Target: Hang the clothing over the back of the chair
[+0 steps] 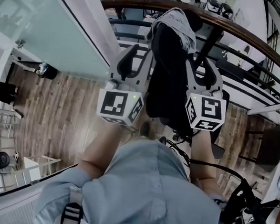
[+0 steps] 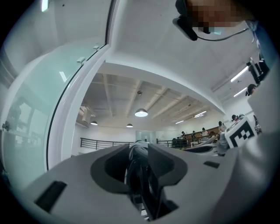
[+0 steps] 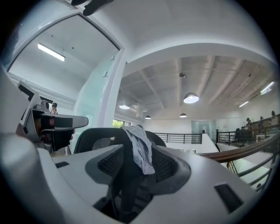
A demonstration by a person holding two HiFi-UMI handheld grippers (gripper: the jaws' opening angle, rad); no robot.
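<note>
From the head view I look down on a black mesh chair [image 1: 168, 87] with a grey garment [image 1: 177, 23] draped over the top of its back. My left gripper [image 1: 140, 56] is at the chair's left side, and my right gripper [image 1: 203, 65] is at its right side. In the left gripper view the jaws [image 2: 139, 162] stand apart and the chair [image 2: 138, 175] shows edge-on through the gap, with the garment [image 2: 139, 146] on top. The right gripper [image 3: 138, 175] is wide open, with the chair back [image 3: 98, 142] and the hanging garment [image 3: 140, 148] beyond it. Neither gripper holds anything.
A frosted glass partition [image 1: 50, 26] rises to the left. A curved wooden handrail [image 1: 250, 40] with black rails runs behind and to the right of the chair. A dark chair [image 1: 267, 142] stands at the right. The floor [image 1: 58, 113] is wood planks.
</note>
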